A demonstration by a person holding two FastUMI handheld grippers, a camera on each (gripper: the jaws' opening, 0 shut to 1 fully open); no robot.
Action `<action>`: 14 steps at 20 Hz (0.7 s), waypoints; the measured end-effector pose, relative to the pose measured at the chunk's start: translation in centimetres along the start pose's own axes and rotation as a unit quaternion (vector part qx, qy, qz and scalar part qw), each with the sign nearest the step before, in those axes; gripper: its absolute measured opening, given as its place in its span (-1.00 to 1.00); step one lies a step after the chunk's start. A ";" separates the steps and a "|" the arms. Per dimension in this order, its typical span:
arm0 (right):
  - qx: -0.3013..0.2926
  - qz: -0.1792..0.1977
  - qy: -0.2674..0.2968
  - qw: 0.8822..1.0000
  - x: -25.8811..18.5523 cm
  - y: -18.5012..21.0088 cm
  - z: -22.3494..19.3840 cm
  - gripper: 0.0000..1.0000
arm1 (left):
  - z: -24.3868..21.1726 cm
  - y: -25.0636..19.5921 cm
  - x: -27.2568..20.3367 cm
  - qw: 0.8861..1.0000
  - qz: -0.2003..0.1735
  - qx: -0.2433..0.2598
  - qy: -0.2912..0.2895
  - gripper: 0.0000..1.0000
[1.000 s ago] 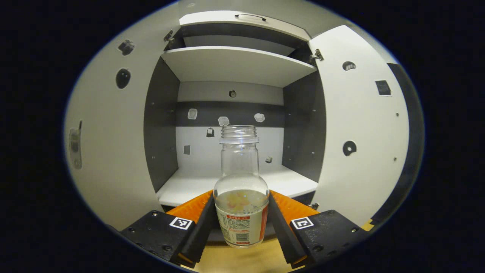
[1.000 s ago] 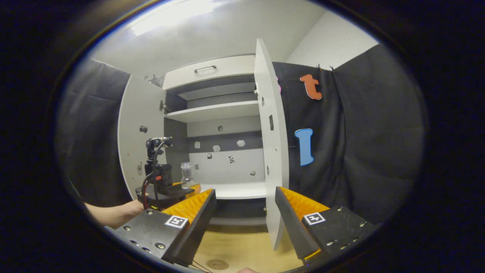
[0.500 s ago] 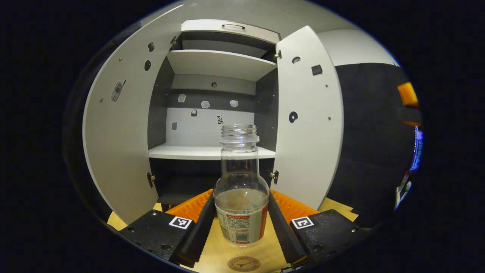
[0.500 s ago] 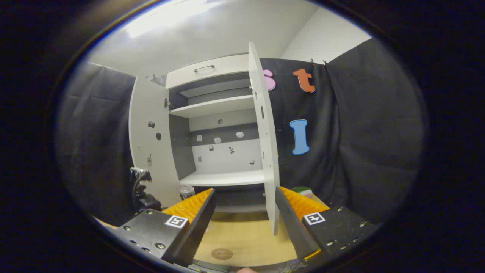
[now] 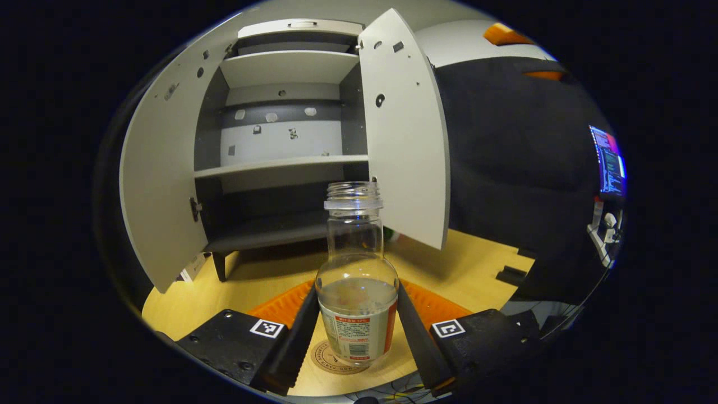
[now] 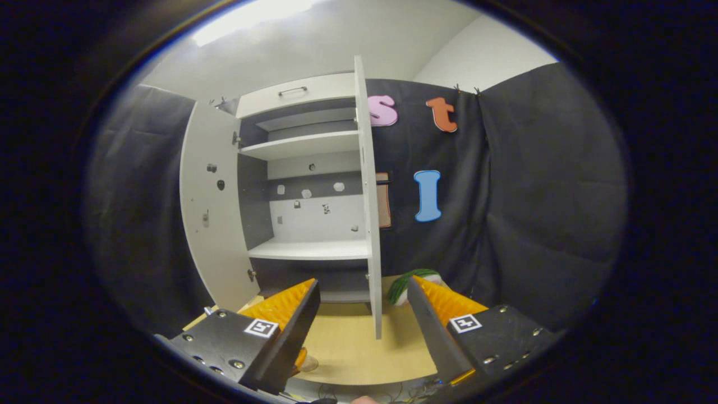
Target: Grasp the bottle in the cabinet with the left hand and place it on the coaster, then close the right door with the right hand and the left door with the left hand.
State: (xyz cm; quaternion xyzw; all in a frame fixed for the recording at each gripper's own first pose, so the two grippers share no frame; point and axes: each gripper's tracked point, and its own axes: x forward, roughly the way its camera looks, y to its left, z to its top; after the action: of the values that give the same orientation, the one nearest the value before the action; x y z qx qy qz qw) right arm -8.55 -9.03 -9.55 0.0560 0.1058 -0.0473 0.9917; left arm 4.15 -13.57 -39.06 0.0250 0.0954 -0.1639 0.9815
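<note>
1 bottle (image 5: 357, 280), 1 coaster (image 5: 332, 359), 1 cabinet (image 5: 280, 140), 2 doors (image 5: 406, 123).

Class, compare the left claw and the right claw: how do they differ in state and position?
The left claw is shut on the bottle; the right claw is open and holds nothing. The left claw sits low over the coaster; the right claw faces the right door's edge. Both face the open cabinet.

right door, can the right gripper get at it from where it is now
Probably yes: the right gripper is open, and the right door stands edge-on straight ahead between its fingers, with bare table between them.
</note>
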 end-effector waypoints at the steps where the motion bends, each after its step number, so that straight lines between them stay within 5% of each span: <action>1: 0.000 0.002 -0.002 1.000 0.3 0.1 0.1 0.91 | -0.7 0.0 0.2 1.000 -0.006 0.010 0.002 0.62; 14: -0.005 0.050 0.030 0.998 6.9 4.3 -2.1 0.91 | -5.4 2.1 2.4 0.998 -0.025 0.033 0.041 0.71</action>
State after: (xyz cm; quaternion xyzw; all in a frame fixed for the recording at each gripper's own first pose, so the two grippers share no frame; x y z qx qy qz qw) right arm -1.85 -5.08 -12.68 0.0573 0.1325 0.0044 0.9895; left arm 6.06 -11.87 -44.77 0.0614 0.1311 -0.1907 0.9709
